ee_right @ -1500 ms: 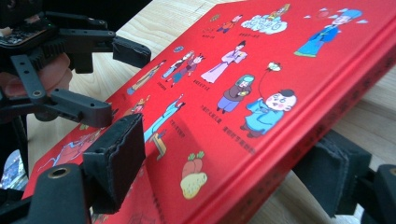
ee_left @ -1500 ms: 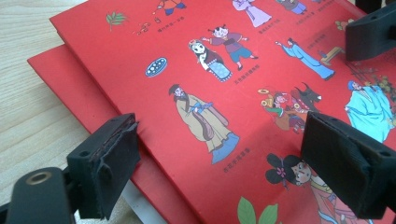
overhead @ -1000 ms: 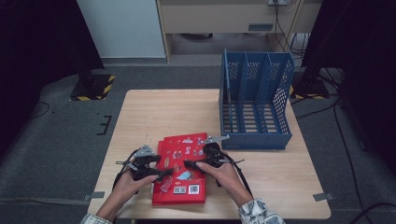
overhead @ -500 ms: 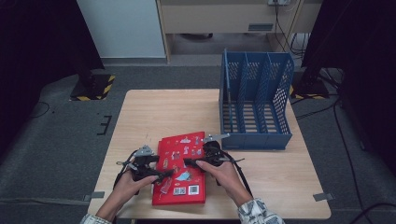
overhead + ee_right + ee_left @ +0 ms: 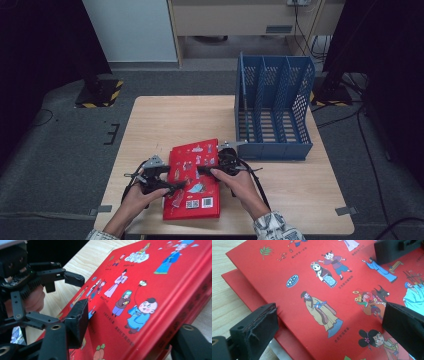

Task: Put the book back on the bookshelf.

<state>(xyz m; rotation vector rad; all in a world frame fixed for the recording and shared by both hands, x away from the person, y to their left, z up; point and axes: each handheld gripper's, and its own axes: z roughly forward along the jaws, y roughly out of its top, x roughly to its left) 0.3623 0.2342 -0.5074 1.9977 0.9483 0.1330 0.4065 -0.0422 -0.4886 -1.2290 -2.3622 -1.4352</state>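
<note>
Red book [image 5: 192,182]: in the high view, lay flat near the table's [image 5: 165,115] front edge, left of the blue file rack [image 5: 274,107], between both grippers.

Left gripper view: left gripper [image 5: 329,327] jaws stood wide apart over the lifted cover.

Right gripper view: right gripper [image 5: 130,335] jaws straddled the book's thick edge, having just been closing; contact could not be told.

I see a red book [image 5: 192,180] with colourful cartoon figures, black grippers, a blue perforated file rack [image 5: 274,112], a pale wood table [image 5: 165,117].
</note>
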